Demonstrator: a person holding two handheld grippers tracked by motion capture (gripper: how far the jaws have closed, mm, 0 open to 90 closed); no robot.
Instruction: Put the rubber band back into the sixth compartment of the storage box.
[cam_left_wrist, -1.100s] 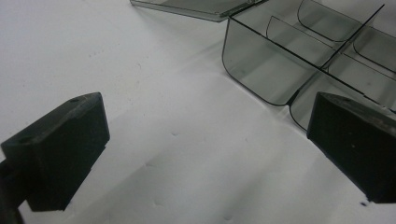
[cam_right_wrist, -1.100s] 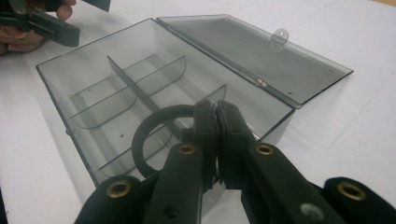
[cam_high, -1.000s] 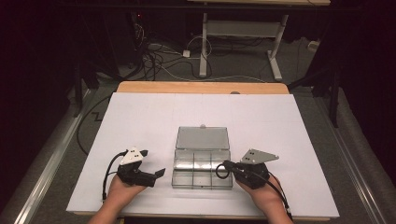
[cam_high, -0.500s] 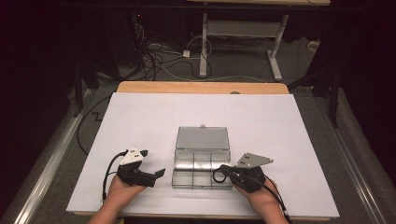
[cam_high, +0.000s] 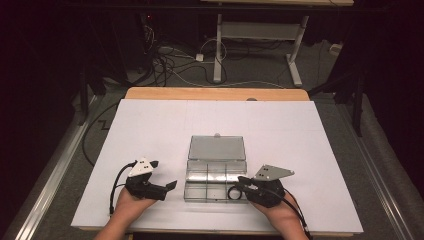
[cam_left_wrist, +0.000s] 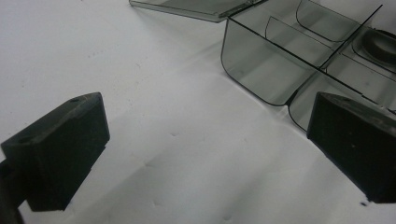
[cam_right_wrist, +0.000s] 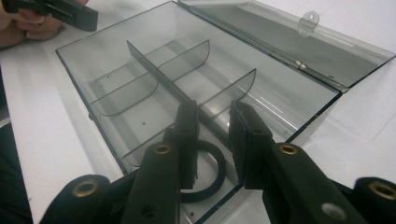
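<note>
A smoky clear compartment box (cam_high: 191, 186) lies open on the white table, its lid (cam_high: 216, 148) folded flat behind it. A black ring (cam_high: 234, 192) lies in the front right compartment. My right gripper (cam_high: 241, 183) hovers over that compartment. Its jaws have just been opening, and in the right gripper view they stand apart (cam_right_wrist: 212, 112) with nothing pressed between them. There the ring (cam_right_wrist: 212, 172) lies on the box floor, partly under one jaw. My left gripper (cam_high: 163, 174) rests open on the table left of the box, and nothing lies between its jaws (cam_left_wrist: 205, 140).
In the left gripper view the box's near corner (cam_left_wrist: 261, 70) is up and to the right, with the ring (cam_left_wrist: 380, 44) at the far edge. The lid's small latch tab (cam_right_wrist: 308, 21) sticks up. A wooden strip (cam_high: 215, 93) borders the table's far edge.
The right gripper's jaws have parted slightly and the black ring now lies loose in the front right compartment. The left gripper has not moved.
</note>
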